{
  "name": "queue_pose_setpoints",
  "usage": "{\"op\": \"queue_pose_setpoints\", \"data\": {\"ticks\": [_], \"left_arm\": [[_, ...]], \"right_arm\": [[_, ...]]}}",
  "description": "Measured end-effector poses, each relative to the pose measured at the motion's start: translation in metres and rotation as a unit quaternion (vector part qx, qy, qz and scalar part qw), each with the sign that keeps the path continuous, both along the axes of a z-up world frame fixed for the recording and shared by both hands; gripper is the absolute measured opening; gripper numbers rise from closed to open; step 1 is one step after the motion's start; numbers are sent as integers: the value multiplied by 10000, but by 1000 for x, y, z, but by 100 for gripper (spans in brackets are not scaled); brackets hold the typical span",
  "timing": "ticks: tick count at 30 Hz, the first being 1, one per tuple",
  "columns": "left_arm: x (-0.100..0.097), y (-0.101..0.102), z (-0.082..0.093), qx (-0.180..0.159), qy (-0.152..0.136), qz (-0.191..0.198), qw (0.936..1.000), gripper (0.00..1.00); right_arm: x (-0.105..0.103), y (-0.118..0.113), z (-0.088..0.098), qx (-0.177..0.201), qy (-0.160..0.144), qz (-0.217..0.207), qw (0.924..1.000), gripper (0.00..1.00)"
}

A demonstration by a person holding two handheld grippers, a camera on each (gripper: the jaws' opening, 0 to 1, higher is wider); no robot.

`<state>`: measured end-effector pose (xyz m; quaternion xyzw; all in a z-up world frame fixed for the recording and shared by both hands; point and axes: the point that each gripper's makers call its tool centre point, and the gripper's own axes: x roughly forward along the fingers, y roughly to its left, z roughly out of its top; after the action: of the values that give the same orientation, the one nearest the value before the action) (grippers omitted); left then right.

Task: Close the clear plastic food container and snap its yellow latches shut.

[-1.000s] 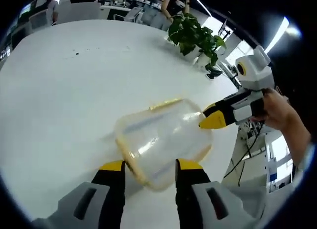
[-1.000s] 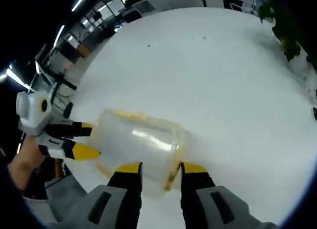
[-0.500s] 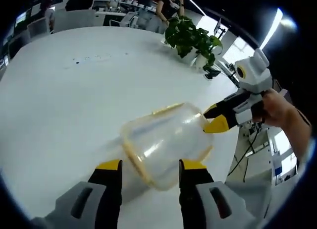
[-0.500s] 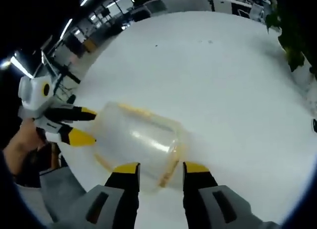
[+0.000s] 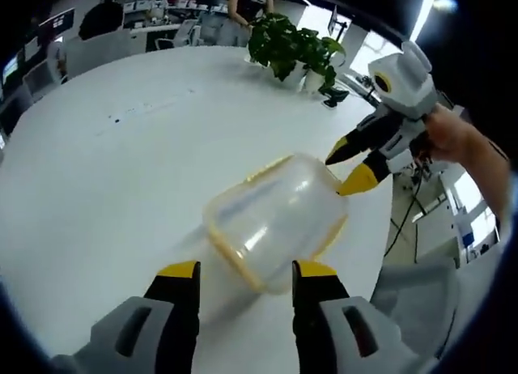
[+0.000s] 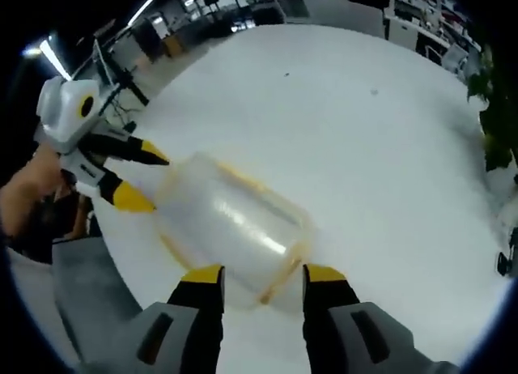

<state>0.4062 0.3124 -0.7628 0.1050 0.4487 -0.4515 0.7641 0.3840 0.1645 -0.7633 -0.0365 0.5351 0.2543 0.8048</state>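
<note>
One clear container (image 5: 271, 220) with a yellow rim lies at the centre of a white table (image 5: 105, 172), flanked by two grippers. In the left gripper view, the left gripper (image 5: 241, 278) stands wide open at bottom centre, its jaws either side of the container's near end. The right gripper (image 5: 350, 165), held in a hand (image 5: 453, 139), has its tips parted at the container's upper right. One plant (image 5: 295, 46) sits at the top of the frame.
</note>
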Motion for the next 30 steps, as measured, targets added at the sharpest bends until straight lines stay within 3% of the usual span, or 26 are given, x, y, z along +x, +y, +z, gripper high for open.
{"op": "queue_pose_setpoints", "data": {"ticks": [3,16,21,22,26,30], "left_arm": [[0,1,-1,277,-335,-442,9981,43],[-5,-3,2,421,-426,-926,9939,41],[-2,-4,3,454,-449,-1029,9926,40],[-4,-6,4,463,-479,-1118,9915,40],[-5,-8,6,568,-647,-1476,9853,41],[-6,-12,9,550,-713,-1669,9819,41]], "right_arm": [[1,-1,1,-66,-10,120,9999,36],[-3,6,5,-470,-40,1069,9932,34],[0,6,7,-674,-136,1542,9856,32],[0,7,8,-635,-160,1525,9861,32],[4,7,10,-903,-320,2008,9749,32],[4,11,9,-955,-343,2226,9696,32]]}}
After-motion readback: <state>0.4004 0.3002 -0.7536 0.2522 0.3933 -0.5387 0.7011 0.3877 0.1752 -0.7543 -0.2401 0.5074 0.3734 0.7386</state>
